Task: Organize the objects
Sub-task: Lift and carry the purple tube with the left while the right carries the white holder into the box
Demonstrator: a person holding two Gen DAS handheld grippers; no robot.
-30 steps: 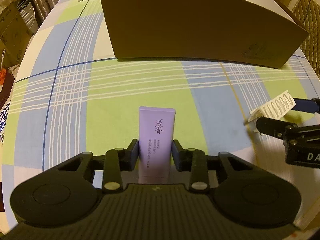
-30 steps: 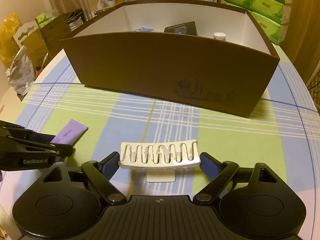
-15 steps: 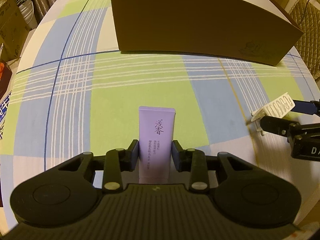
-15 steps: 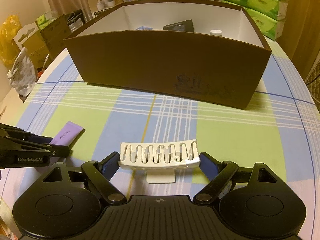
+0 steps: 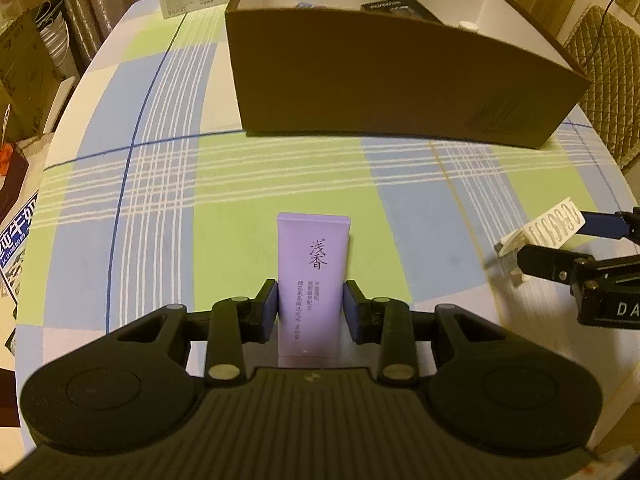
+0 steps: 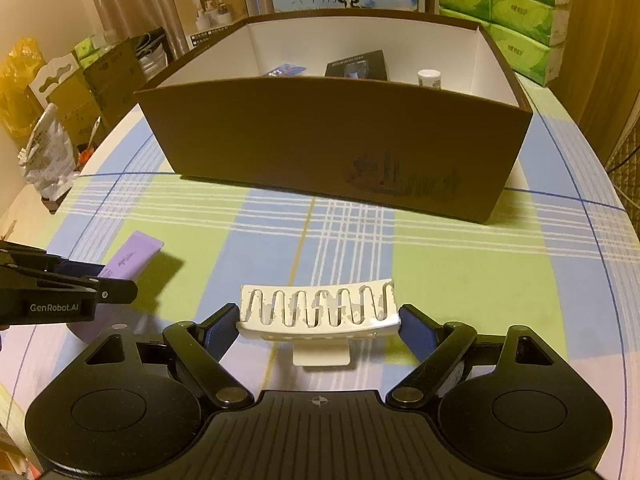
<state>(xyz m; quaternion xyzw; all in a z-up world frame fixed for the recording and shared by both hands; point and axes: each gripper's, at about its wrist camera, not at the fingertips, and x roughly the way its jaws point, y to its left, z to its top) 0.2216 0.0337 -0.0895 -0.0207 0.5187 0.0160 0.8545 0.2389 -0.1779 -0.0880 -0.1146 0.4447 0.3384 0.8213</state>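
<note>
Where the checked cloth covers the surface (image 5: 168,216), the left claw (image 5: 311,310) pinches a purple tube (image 5: 313,280) between its blue pads, one pad pressed on each long side. The tube's flat crimped end points to the far side and bears dark printed characters. In the right wrist view the same tube (image 6: 132,258) shows at the near left, tilted up off the cloth with its shadow under it, the left claw (image 6: 92,280) gripping its near end.

Further right, the right claw (image 6: 319,326) stands spread wide, yet its pads press on the two ends of a white hair clip (image 6: 318,312), so it is gripping the clip lengthwise. The clip's teeth face the far side and its tab hangs toward the camera. From the left wrist view the clip (image 5: 548,230) and the right claw (image 5: 560,244) appear at the right edge, well apart from the tube.

On the far side of both stands a brown cardboard box (image 6: 320,136), open at the top and white inside. Inside it, against the far wall, lie a blue packet (image 6: 286,70), a black package (image 6: 358,66) and a white-capped bottle (image 6: 429,79).
</note>
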